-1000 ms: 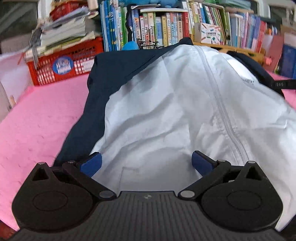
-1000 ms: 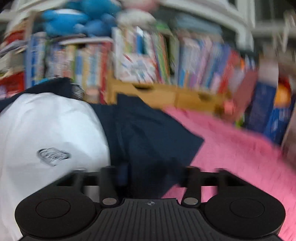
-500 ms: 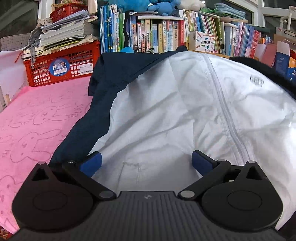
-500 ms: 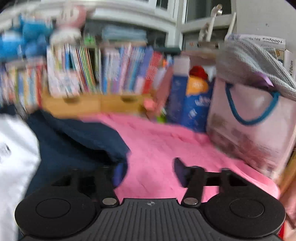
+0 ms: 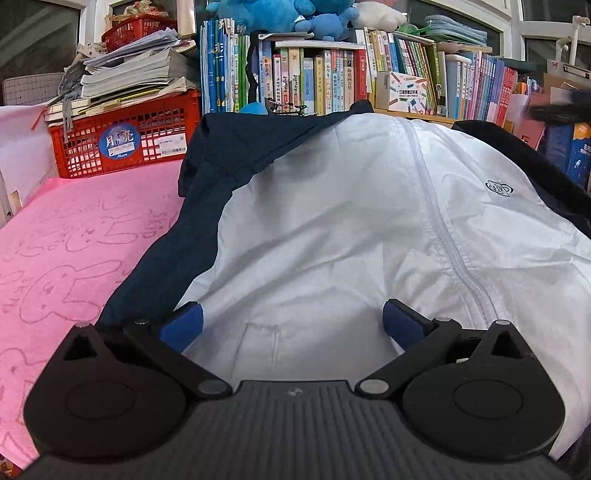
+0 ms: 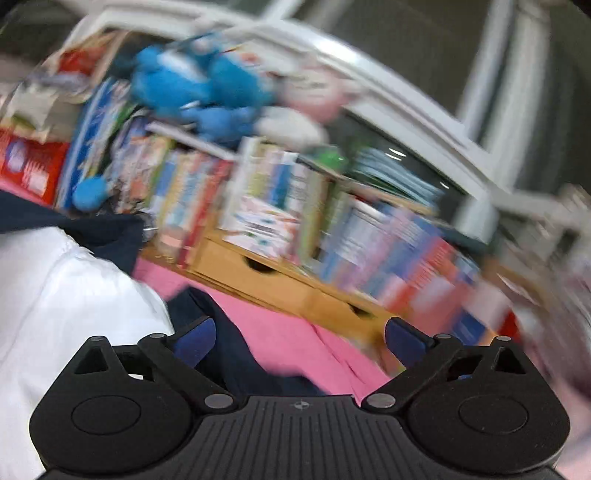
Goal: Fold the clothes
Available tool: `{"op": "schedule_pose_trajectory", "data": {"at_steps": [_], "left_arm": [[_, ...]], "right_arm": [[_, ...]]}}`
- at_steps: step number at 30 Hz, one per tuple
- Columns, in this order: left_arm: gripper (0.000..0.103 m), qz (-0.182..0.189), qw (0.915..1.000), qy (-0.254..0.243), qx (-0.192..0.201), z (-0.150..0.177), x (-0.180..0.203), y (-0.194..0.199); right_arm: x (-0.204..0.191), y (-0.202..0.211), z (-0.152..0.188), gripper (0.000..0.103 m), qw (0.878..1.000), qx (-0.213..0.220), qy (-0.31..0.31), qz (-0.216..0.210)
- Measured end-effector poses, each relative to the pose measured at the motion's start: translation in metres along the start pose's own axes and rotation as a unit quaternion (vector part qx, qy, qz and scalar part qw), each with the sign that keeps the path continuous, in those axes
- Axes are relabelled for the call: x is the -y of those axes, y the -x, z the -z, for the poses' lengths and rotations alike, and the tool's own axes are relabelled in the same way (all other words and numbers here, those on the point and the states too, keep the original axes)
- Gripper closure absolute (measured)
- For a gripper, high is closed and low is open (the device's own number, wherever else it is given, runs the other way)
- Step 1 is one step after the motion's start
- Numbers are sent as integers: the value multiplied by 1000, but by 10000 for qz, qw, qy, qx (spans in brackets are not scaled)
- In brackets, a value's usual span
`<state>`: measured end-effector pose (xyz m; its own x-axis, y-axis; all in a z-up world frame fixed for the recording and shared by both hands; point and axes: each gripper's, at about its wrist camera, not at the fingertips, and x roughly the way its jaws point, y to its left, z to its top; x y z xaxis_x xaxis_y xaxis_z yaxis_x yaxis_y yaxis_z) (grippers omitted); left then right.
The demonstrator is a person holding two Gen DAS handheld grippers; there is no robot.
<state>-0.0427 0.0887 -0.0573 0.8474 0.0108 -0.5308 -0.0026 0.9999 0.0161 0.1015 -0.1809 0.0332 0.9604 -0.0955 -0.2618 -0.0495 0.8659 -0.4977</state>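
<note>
Both views close; right seemingly tilted.

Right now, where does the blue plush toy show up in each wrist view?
Left wrist: blue plush toy at top centre, above the books.
Right wrist: blue plush toy, blurred, upper left, above the tilted books.
Shared landmark: the white and navy jacket.

white jacket (image 5: 332, 229), pink cloth (image 5: 74, 236), left tool (image 5: 291, 325) wide
</note>
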Motion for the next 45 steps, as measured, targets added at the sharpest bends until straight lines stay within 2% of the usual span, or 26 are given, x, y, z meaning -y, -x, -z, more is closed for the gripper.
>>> {"op": "schedule_pose_trajectory", "data": {"at_steps": [2, 5, 6, 7, 8, 9, 12, 14, 15, 16, 18, 20, 22, 26, 27, 28, 29, 30, 31, 33, 34, 35, 37, 41, 43, 45], "left_arm": [[0, 13, 10000, -2, -3, 0, 0, 0], [0, 28, 10000, -5, 16, 0, -1, 0], [0, 33, 10000, -4, 22, 0, -1, 0], [0, 38, 10000, -3, 26, 0, -1, 0], [0, 42, 10000, -5, 31, 0, -1, 1], [0, 49, 10000, -8, 37, 0, -1, 1], [0, 79, 10000, -26, 41, -1, -2, 0], [0, 79, 10000, -28, 39, -2, -2, 0], [0, 80, 10000, -27, 37, -2, -2, 1], [0, 81, 10000, -26, 35, -2, -2, 1], [0, 82, 10000, -27, 37, -2, -2, 1], [0, 82, 10000, -29, 36, -2, -2, 1], [0, 78, 10000, -28, 27, -2, -2, 2], [0, 48, 10000, -18, -35, -5, -1, 2], [0, 40, 10000, -15, -50, -5, -1, 2], [0, 32, 10000, -13, -64, -5, -1, 2], [0, 21, 10000, -8, -77, -6, -1, 2], [0, 9, 10000, -3, -89, -6, -1, 2], [0, -4, 9999, 2, -102, -6, 0, 2], [0, -29, 9999, 11, -122, -7, 1, 2], [0, -40, 9999, 13, -128, -7, 1, 2], [0, -48, 9999, 13, -134, -7, 1, 2], [0, -52, 9999, 13, -163, -8, 1, 3], [0, -96, 9998, 35, -167, -8, 3, 3], [0, -134, 9998, 53, -161, -8, 4, 4], [0, -151, 9997, 56, -174, -8, 4, 6]], "right_arm": [[-31, -43, -17, 12, 9968, -319, 721, -127], [-77, -107, -26, 29, 9735, -1031, 2041, 49], [-84, -125, -26, 53, 9663, -1443, 2125, -151], [-86, -141, -26, 83, 9601, -1897, 2001, -467], [-86, -151, -27, 96, 9555, -2224, 1804, -712], [-83, -153, -30, 98, 9574, -2297, 1564, -781], [-48, -135, -49, 98, 9823, -1584, 968, -249], [4, -109, -62, 98, 9945, -938, -54, 472], [33, -94, -65, 97, 9927, -610, -601, 853], [63, -76, -62, 97, 9852, -339, -1143, 1232], [118, -50, -43, 97, 9706, -275, -1742, 1638], [155, -42, -9, 95, 9630, -704, -1923, 1750], [177, -42, 37, 93, 9539, -1363, -2025, 1748], [180, -45, 129, 84, 9271, -2601, -2231, 1517], [173, -42, 147, 74, 9217, -2834, -2232, 1424], [166, -39, 161, 56, 9179, -3012, -2208, 1342], [159, -35, 170, 46, 9170, -3099, -2125, 1336], [151, -29, 174, 28, 9178, -3120, -1987, 1443], [143, -23, 174, 18, 9195, -3091, -1799, 1634], [126, -5, 168, 10, 9210, -2981, -1363, 2106], [116, 5, 163, 1, 9226, -2874, -1192, 2282], [105, 15, 156, 0, 9267, -2741, -1096, 2326], [86, 29, 138, 0, 9406, -2467, -1042, 2087], [38, 50, 89, 0, 9744, -1705, -1194, 847], [11, 60, 65, 0, 9812, -1281, -1442, -37], [-17, 70, 43, 0, 9784, -897, -1631, -903]]}}
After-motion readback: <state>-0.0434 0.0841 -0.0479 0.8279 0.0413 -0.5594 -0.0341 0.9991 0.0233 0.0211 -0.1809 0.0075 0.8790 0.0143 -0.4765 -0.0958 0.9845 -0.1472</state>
